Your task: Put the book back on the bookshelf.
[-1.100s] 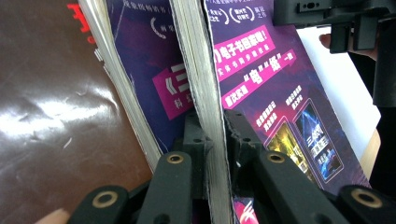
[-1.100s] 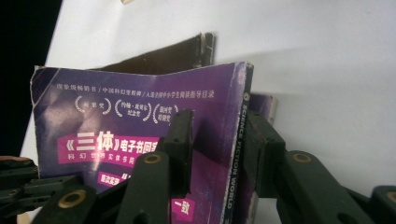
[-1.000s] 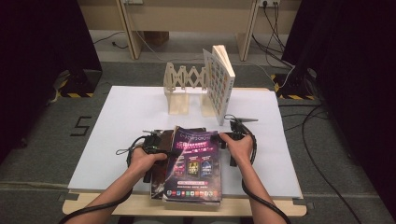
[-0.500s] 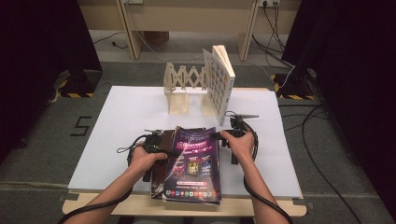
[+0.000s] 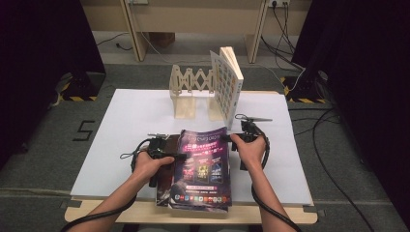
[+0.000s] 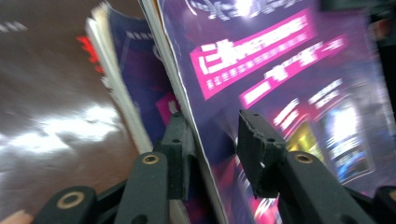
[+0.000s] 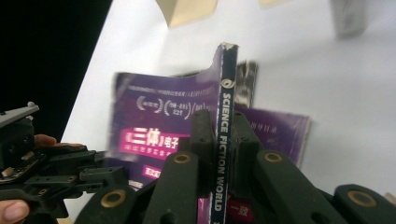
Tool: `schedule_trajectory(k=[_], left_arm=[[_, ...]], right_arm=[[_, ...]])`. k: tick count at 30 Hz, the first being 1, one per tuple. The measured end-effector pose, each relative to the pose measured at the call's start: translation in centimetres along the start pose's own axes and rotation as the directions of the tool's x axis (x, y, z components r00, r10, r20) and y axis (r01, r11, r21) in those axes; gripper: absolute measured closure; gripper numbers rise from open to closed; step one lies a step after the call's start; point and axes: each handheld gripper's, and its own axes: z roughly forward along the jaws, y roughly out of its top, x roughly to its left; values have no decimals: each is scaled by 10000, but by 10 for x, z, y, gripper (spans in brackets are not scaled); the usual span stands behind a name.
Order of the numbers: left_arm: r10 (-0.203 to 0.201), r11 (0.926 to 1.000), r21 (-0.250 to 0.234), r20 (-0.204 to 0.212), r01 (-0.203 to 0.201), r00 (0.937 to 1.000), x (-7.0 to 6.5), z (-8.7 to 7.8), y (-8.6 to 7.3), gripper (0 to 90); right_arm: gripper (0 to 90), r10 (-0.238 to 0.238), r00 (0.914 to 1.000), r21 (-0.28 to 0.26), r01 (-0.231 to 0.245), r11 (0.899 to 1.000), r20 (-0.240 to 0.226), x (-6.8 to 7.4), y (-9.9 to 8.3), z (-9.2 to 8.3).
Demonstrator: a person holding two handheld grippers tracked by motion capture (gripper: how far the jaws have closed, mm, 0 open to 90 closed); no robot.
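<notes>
A purple magazine [image 5: 203, 164] tops a small stack at the table's front middle. My right gripper [image 5: 227, 138] grips its spine, which reads "Science Fiction World" [image 7: 228, 93], and holds that edge a little off the stack. Its jaws [image 7: 223, 126] have just been closing and now press on the spine from both sides. My left gripper [image 5: 176, 155] is at the magazine's left edge. Its jaws [image 6: 212, 130] have just been opening. The cover's edge [image 6: 280, 70] stands between them, and the right pad [image 6: 254, 140] is clear of it.
More magazines [image 5: 164, 186] lie under the purple one. At the back stands a wooden accordion rack [image 5: 191, 92] with a book [image 5: 227, 87] upright in its right end. A white sheet [image 5: 125, 116] covers the table, and its wooden front edge [image 5: 145, 212] runs below the stack.
My right gripper has risen a little with the magazine's spine in it, tilting the cover up on that side. The left hand has stayed put.
</notes>
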Motion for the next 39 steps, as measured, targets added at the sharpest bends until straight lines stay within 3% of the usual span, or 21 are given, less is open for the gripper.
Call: schedule_trajectory(k=[5, 11, 20, 28, 39], left_arm=[[152, 9987, -475, -290, -165, 9995, 2, -15, 0, 577], [243, 9975, -645, -710, -289, 9972, 4, -23, -7, 486], [405, 9939, -985, -974, -501, 9944, 3, -36, -24, 442], [481, 9921, -1097, -1095, -602, 9928, 3, -39, -32, 439], [694, 9883, -1268, -1221, -849, 9901, 1, -40, -38, 438]], right_arm=[[846, -90, 9999, -641, 97, 9979, 120, 3, 5, -23], [846, -399, 9989, -1155, 427, 9924, 263, 8, 5, -30], [847, -736, 9969, -1851, 775, 9797, 280, 24, 8, -37], [847, -1008, 9947, -2758, 1021, 9558, 190, 36, 15, -47], [847, -1780, 9822, -3710, 1875, 9095, 601, 56, 31, -58]])
